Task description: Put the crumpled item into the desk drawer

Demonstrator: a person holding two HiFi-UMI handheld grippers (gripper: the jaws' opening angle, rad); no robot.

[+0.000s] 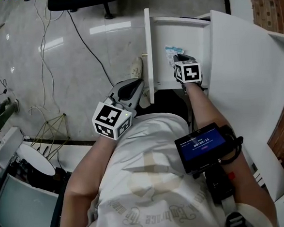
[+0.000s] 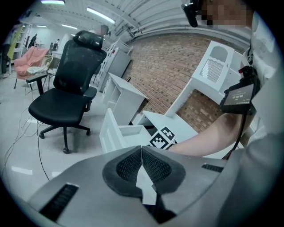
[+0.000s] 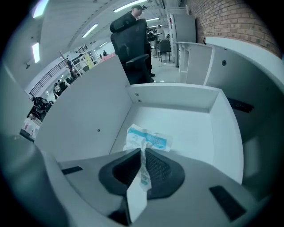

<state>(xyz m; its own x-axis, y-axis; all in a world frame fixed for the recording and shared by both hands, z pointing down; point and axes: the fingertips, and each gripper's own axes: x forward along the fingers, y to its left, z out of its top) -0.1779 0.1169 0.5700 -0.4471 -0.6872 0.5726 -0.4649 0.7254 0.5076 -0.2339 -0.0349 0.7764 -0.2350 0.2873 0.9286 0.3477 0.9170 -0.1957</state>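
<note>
Pale printed T-shirt (image 1: 151,182); strapped black blue-screened device (image 1: 201,146) at 4 o'clock; grey left claw (image 2: 142,150) and right claw (image 3: 142,151) bear black-and-white marker cubes (image 1: 112,119).

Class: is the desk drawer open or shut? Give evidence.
Open. The drawer is pulled out, its interior exposed; the right gripper holds the crumpled wrapper inside it.

The crumpled white-and-blue wrapper (image 3: 147,139) looks like thin, crinkly plastic film with a slight sheen. The white desk drawer (image 3: 186,122) is smooth matt board. The right claw (image 3: 142,152) and the left claw (image 2: 142,149) both have smooth matt grey plastic shells and black ribbed rubbery pads (image 3: 159,169). The pale marble-look floor (image 1: 120,49) is glossy
</note>
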